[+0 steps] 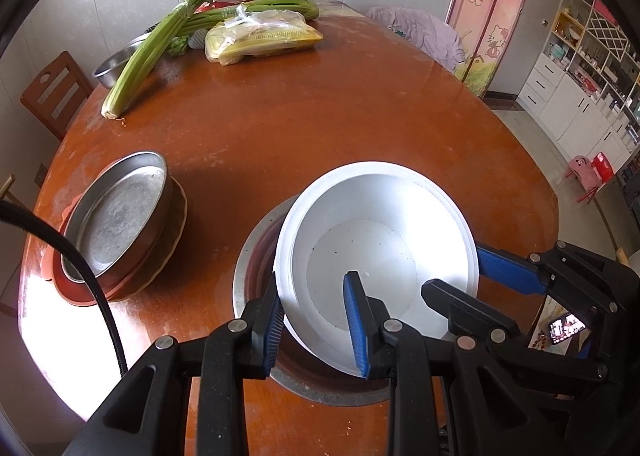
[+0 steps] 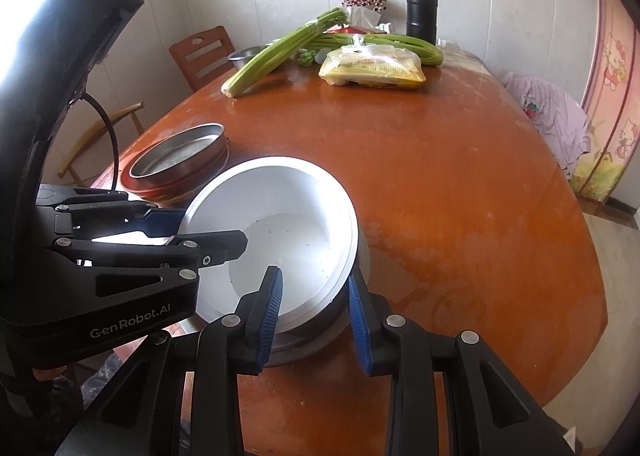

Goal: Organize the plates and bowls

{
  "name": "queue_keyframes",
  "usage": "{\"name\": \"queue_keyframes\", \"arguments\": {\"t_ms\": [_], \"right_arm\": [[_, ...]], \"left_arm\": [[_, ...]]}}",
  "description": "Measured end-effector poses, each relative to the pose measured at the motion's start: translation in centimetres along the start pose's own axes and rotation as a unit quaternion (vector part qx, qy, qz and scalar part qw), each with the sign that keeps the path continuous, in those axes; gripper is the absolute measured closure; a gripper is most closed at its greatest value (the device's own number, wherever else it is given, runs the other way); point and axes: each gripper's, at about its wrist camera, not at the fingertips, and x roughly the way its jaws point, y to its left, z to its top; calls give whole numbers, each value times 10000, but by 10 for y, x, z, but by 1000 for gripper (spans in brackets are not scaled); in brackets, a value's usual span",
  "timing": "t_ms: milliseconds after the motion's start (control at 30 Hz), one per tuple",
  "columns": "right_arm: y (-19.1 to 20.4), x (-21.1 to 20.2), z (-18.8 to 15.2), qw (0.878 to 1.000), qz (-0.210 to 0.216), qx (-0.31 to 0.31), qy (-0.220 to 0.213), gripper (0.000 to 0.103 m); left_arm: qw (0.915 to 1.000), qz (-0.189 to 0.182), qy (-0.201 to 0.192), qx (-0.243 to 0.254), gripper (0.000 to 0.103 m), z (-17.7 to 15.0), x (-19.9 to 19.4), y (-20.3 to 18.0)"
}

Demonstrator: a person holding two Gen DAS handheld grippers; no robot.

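Your left gripper has its fingers straddling the near rim of the white bowl, one blue pad outside the wall and one inside; they sit apart, and whether either pad touches the rim you cannot tell. Your right gripper straddles the opposite side of the same bowl the same way, fingers apart, one pad in the bowl and the other just outside the rim. The white bowl sits tilted inside a metal basin, directly between both pairs of fingers. Ahead and to the left of your left fingers stands a stack of plates with a metal pan on top, well apart from the bowl on the wooden table.
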Motion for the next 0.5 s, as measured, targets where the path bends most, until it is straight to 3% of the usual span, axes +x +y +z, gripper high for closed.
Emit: {"name": "queue_keyframes", "arguments": {"t_ms": [500], "right_arm": [[1,4,-6,10000,-30,-6,8,68]], "left_arm": [[9996,249,-64,70,73,-6,0,-1]]}}
